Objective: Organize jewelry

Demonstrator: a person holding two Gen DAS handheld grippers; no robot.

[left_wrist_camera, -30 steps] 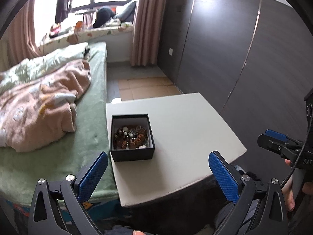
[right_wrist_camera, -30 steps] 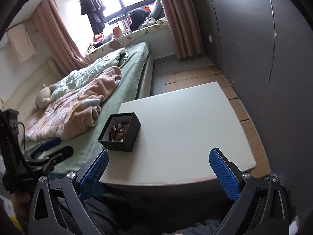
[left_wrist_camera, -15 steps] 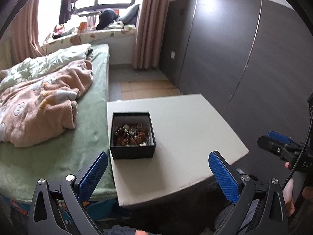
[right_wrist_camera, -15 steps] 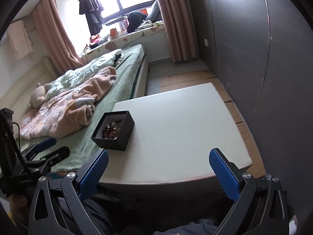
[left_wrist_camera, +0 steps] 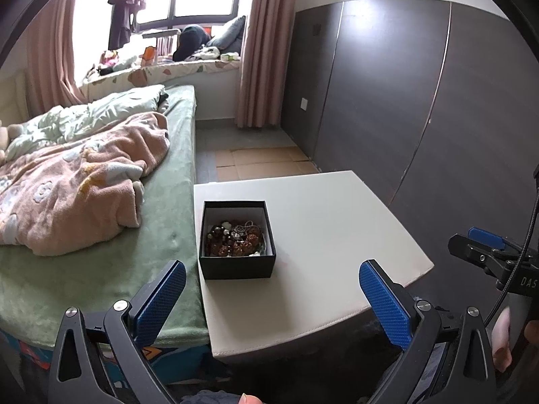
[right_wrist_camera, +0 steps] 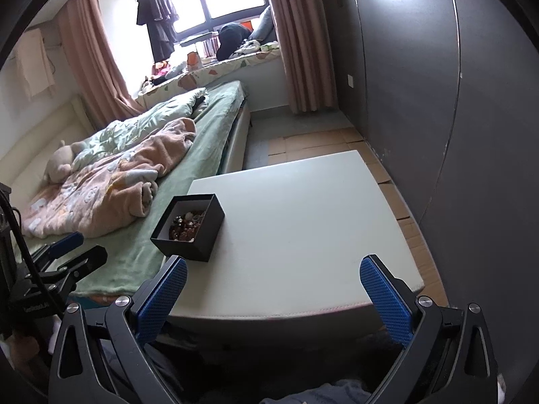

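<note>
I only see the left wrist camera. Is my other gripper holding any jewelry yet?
Observer: No. In the right wrist view, the right gripper is wide open and empty.
Operator: Is it touching the black box?
Observer: No. The black box sits apart from it, just beyond its left finger, on the white table.
Operator: Is something on the bed that I can't see?
Observer: Yes, a plush toy lies at the far end of the pink blanket. Your view cuts most of it off.
</note>
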